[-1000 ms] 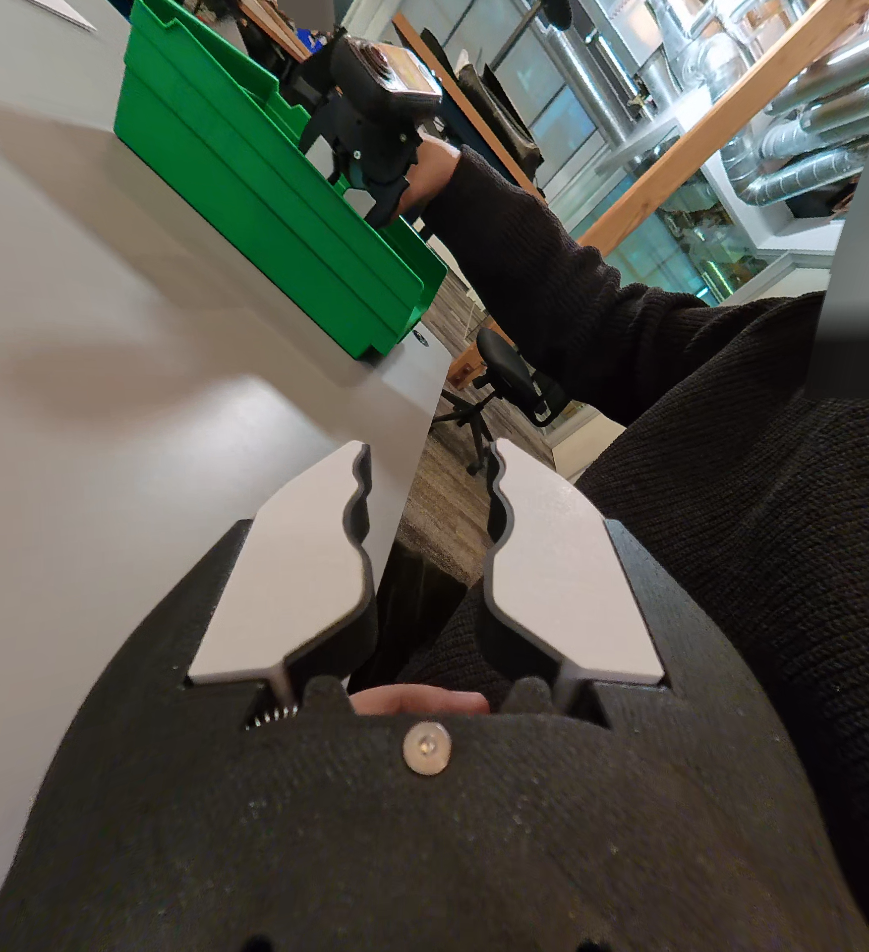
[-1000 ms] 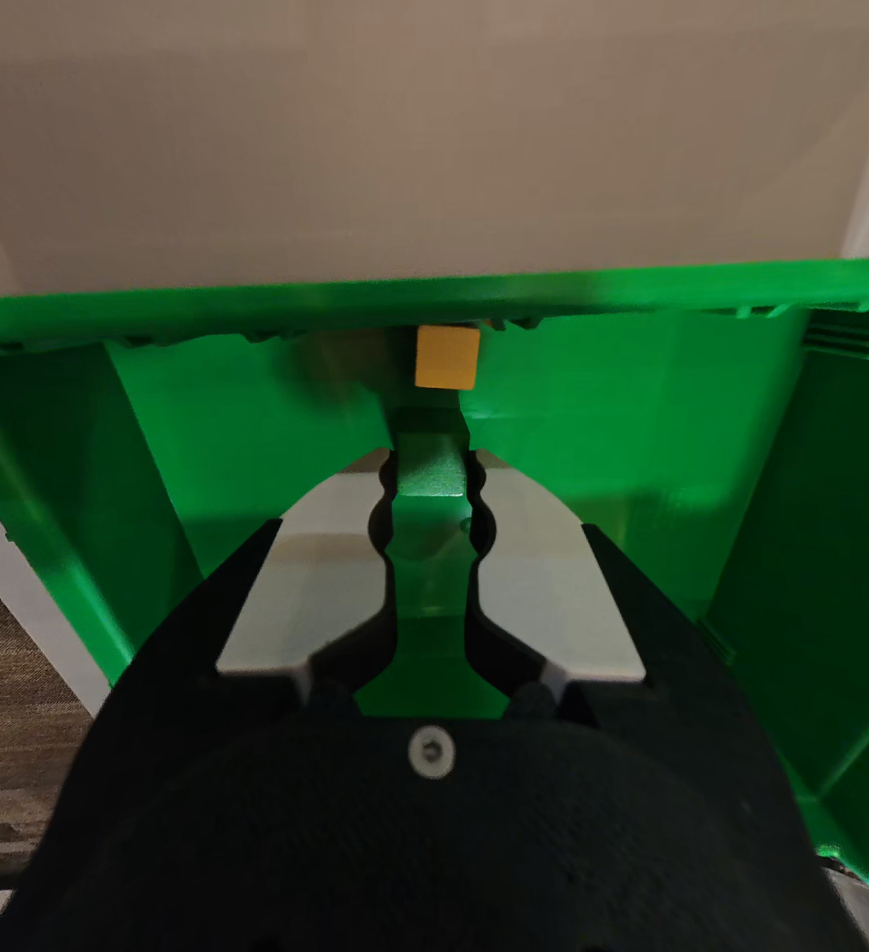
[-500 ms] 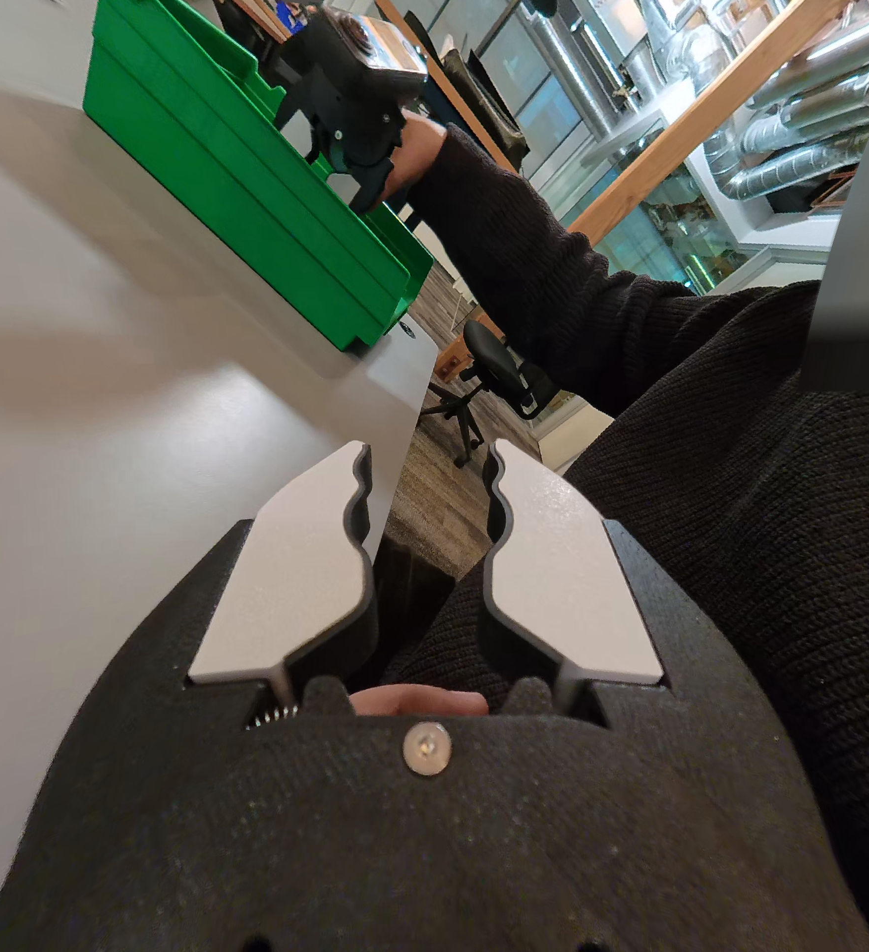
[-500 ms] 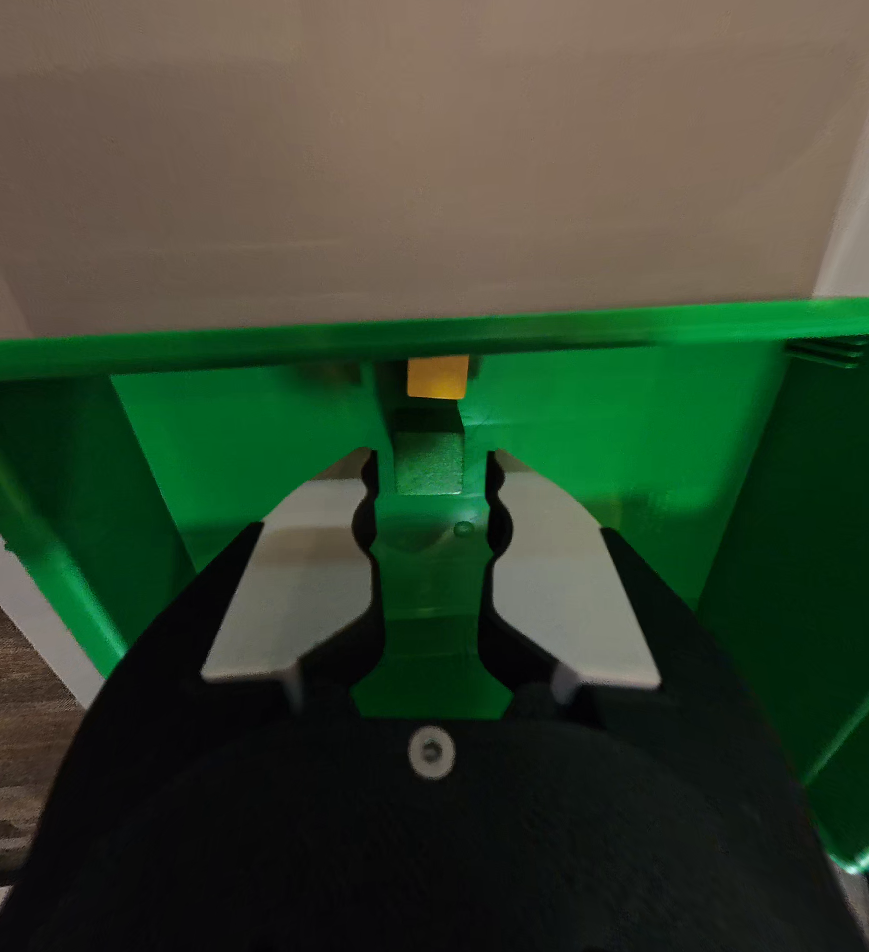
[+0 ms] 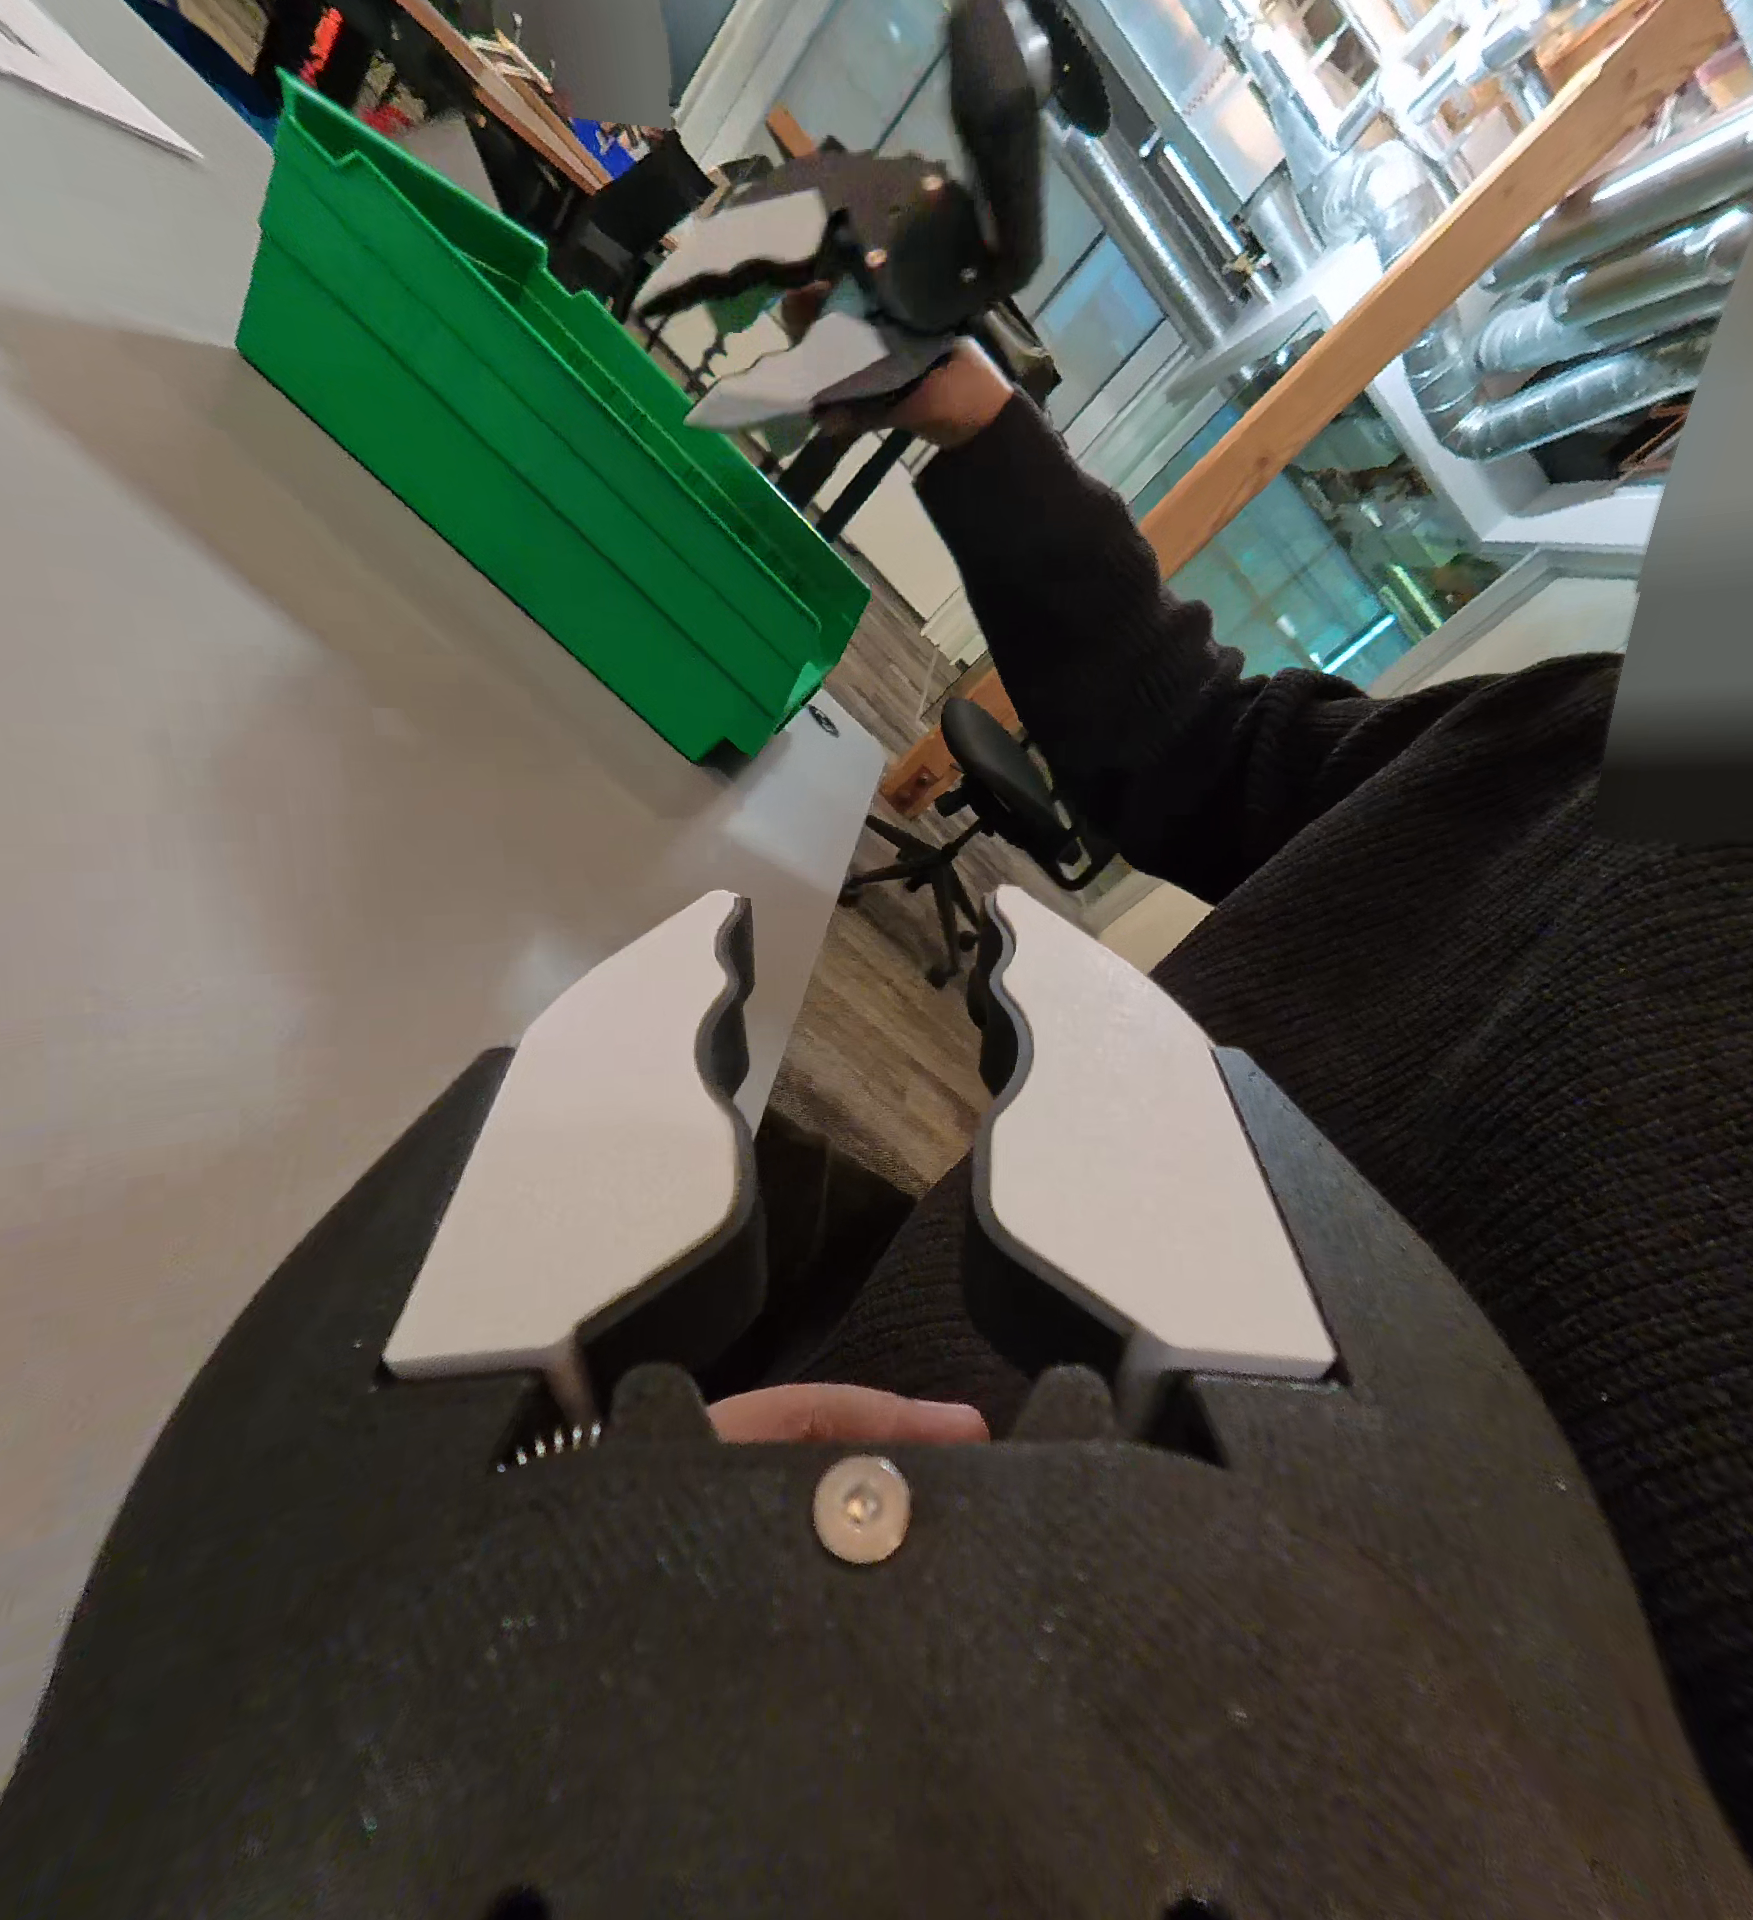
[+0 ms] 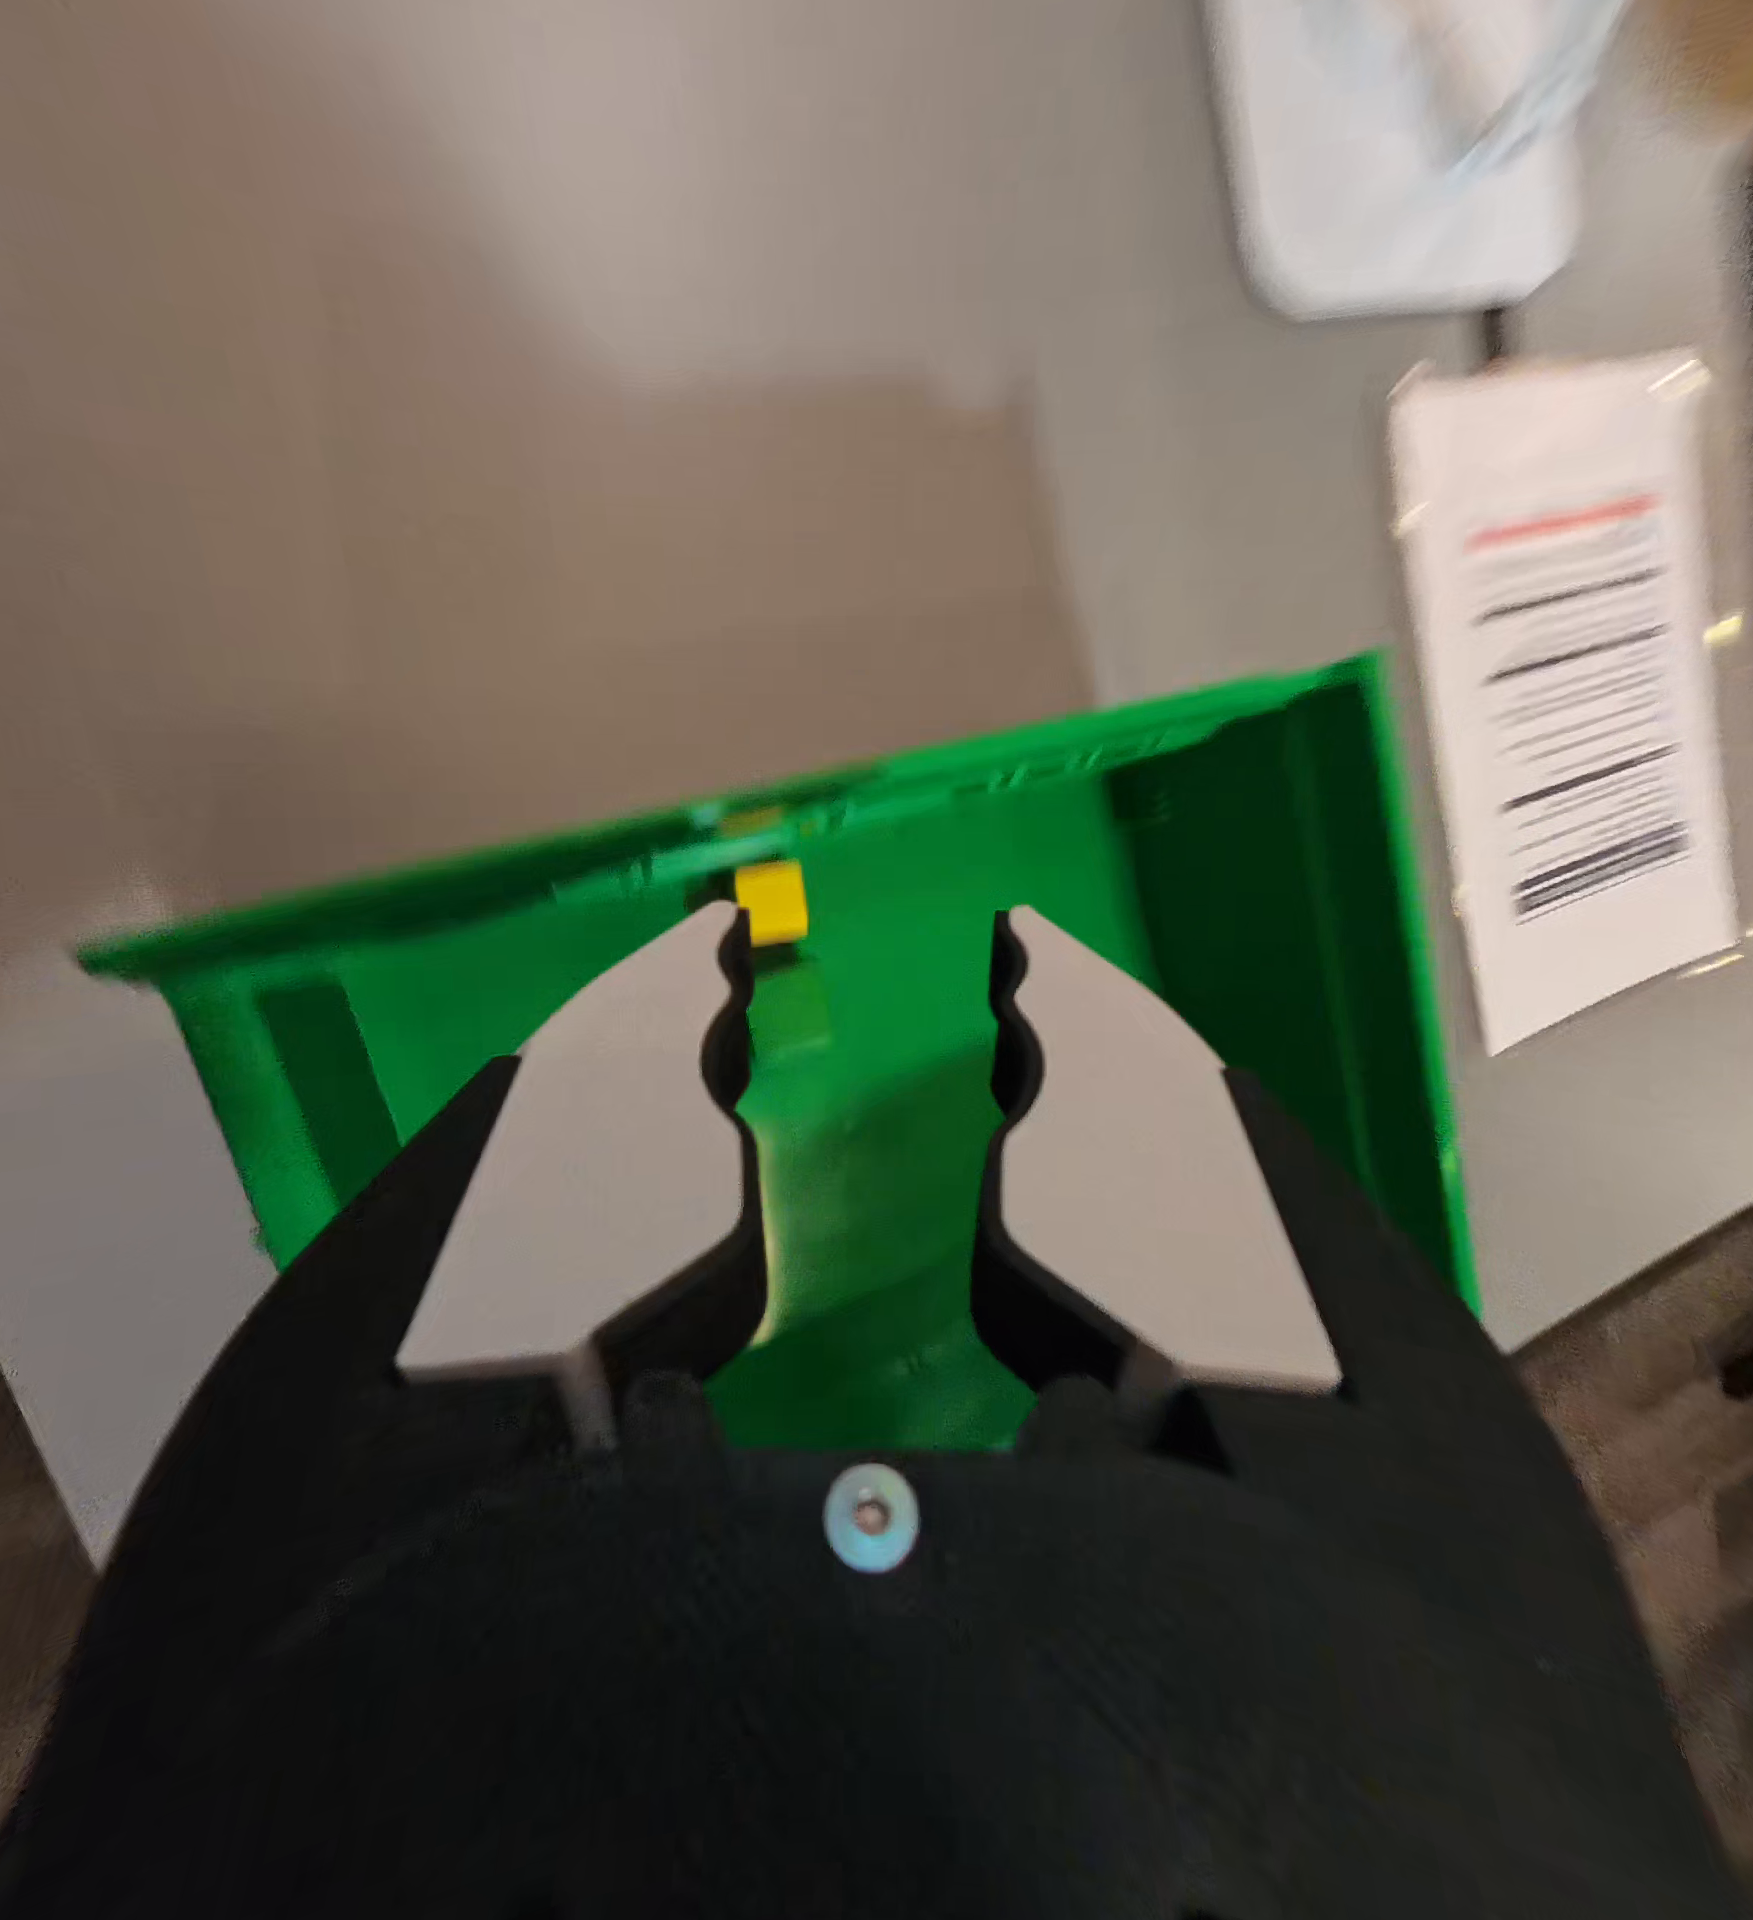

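A small yellow block (image 6: 770,920) lay on the floor of the green bin (image 6: 1267,935), close against its far wall, and just in front of it sat a green block (image 6: 794,1013) that was hard to pick out against the bin's own colour. The right gripper (image 6: 867,920) hung above the bin with its jaws spread wide and nothing between them; in its own blurred view the yellow block showed just beside the tip of the left finger, though the gripper was raised clear of it. From the left wrist view the same right gripper (image 5: 747,332) showed in the air over the bin (image 5: 539,488), held in a hand (image 5: 939,400) coming out of a black knitted sleeve (image 5: 1080,623). The bin stood near the edge of a grey table (image 5: 176,831). The left gripper (image 5: 867,920) was well apart from the bin, near the table's edge and close to the person's body, its jaws parted and empty. A white printed sheet (image 6: 1563,675) lay on the table beyond the bin's right side. A black office chair (image 5: 1007,779) stood on the wood-patterned floor (image 5: 872,1018) past the table.
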`<state>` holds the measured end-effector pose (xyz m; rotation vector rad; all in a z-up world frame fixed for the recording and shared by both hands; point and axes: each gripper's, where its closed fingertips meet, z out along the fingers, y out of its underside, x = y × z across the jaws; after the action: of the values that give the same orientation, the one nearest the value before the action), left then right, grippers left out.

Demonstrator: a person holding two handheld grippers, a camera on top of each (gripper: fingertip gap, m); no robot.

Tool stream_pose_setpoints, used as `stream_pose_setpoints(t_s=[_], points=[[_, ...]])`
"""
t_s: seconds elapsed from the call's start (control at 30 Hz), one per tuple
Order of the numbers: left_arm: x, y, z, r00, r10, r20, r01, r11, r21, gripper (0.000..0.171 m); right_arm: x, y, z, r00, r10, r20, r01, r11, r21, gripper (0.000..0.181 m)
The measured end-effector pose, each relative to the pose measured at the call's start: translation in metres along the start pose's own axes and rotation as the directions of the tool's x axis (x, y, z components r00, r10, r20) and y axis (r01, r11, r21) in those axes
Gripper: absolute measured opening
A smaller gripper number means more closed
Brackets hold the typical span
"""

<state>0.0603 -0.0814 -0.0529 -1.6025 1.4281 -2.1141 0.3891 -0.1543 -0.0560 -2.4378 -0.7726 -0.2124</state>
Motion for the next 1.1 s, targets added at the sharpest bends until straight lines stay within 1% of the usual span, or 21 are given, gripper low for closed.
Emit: stream_pose_setpoints(t_s=[0.03,0.1,0.2,0.27,0.33,0.37,0.4,0.47,0.53,0.57,0.6,0.67,0.7,0.73,0.77,0.8,0.87,0.93,1.0,1.03,1.1], points=[[0.000,-0.001,-0.002,1.000,0.012,0.013,-0.012,1.000,0.002,0.042,0.000,-0.019,-0.013,0.999,0.036,-0.028,-0.033,0.995,0.099,0.045],[-0.004,-0.007,-0.007,0.998,0.019,0.064,-0.021,0.999,0.028,0.044,-0.004,-0.063,-0.042,0.989,0.130,-0.073,-0.101,0.945,0.311,0.044],[-0.023,-0.025,-0.024,0.968,-0.007,0.249,-0.016,0.996,0.091,0.053,-0.026,-0.115,-0.073,0.963,0.260,-0.065,-0.181,0.810,0.558,0.036],[-0.030,-0.042,-0.046,0.934,0.006,0.357,-0.061,0.988,0.141,0.057,-0.054,-0.138,-0.074,0.957,0.290,-0.006,-0.225,0.754,0.618,0.038],[-0.031,-0.062,-0.075,0.888,0.037,0.458,-0.132,0.975,0.176,0.061,-0.083,-0.153,-0.062,0.950,0.309,0.042,-0.265,0.727,0.634,0.042],[-0.035,-0.073,-0.094,0.842,0.054,0.537,-0.177,0.968,0.180,0.063,-0.097,-0.159,-0.054,0.952,0.302,0.051,-0.265,0.729,0.631,0.045],[-0.044,-0.085,-0.120,0.755,0.059,0.653,-0.225,0.958,0.175,0.067,-0.109,-0.162,-0.044,0.958,0.285,0.037,-0.246,0.745,0.620,0.045],[-0.055,-0.113,-0.180,0.539,0.092,0.837,-0.351,0.928,0.123,0.073,-0.124,-0.168,-0.024,0.963,0.269,-0.005,-0.210,0.763,0.611,0.044],[-0.059,-0.140,-0.239,0.334,0.134,0.933,-0.445,0.895,0.031,0.073,-0.140,-0.178,-0.009,0.962,0.269,0.039,-0.234,0.748,0.621,0.043],[-0.064,-0.150,-0.261,0.259,0.174,0.950,-0.452,0.891,-0.040,0.073,-0.149,-0.185,-0.004,0.957,0.276,0.095,-0.272,0.726,0.632,0.043],[-0.072,-0.155,-0.278,0.208,0.234,0.950,-0.427,0.895,-0.127,0.074,-0.157,-0.193,-0.001,0.945,0.285,0.161,-0.320,0.695,0.644,0.042],[-0.093,-0.156,-0.301,0.152,0.406,0.901,-0.313,0.884,-0.346,0.076,-0.173,-0.209,0.002,0.910,0.288,0.299,-0.415,0.633,0.653,0.042],[-0.103,-0.159,-0.313,0.108,0.494,0.863,-0.268,0.850,-0.453,0.078,-0.180,-0.215,0.003,0.889,0.287,0.357,-0.457,0.608,0.649,0.041],[-0.112,-0.163,-0.321,0.071,0.584,0.809,-0.247,0.796,-0.553,0.078,-0.185,-0.220,0.005,0.869,0.283,0.405,-0.491,0.588,0.642,0.040],[-0.120,-0.164,-0.323,0.071,0.659,0.749,-0.226,0.742,-0.631,0.077,-0.191,-0.224,0.007,0.852,0.273,0.447,-0.517,0.581,0.629,0.035],[-0.129,-0.160,-0.322,0.105,0.725,0.681,-0.193,0.687,-0.701,0.077,-0.196,-0.226,0.008,0.835,0.263,0.484,-0.537,0.582,0.610,0.029],[-0.148,-0.143,-0.320,0.206,0.825,0.526,-0.118,0.555,-0.824,0.079,-0.204,-0.228,0.011,0.804,0.257,0.537,-0.572,0.583,0.578,0.023],[-0.165,-0.127,-0.321,0.282,0.875,0.394,-0.074,0.430,-0.900,0.083,-0.209,-0.230,0.011,0.781,0.264,0.566,-0.600,0.570,0.561,0.022],[-0.182,-0.115,-0.323,0.336,0.883,0.326,-0.053,0.364,-0.930,0.090,-0.216,-0.231,0.013,0.770,0.259,0.583,-0.607,0.577,0.546,0.022],[-0.189,-0.109,-0.322,0.367,0.879,0.304,-0.046,0.343,-0.938,0.091,-0.222,-0.231,0.014,0.776,0.240,0.582,-0.591,0.598,0.541,0.023],[-0.203,-0.096,-0.327,0.408,0.877,0.255,-0.007,0.282,-0.959,0.094,-0.230,-0.226,0.023,0.827,0.215,0.520,-0.513,0.666,0.541,0.023]])
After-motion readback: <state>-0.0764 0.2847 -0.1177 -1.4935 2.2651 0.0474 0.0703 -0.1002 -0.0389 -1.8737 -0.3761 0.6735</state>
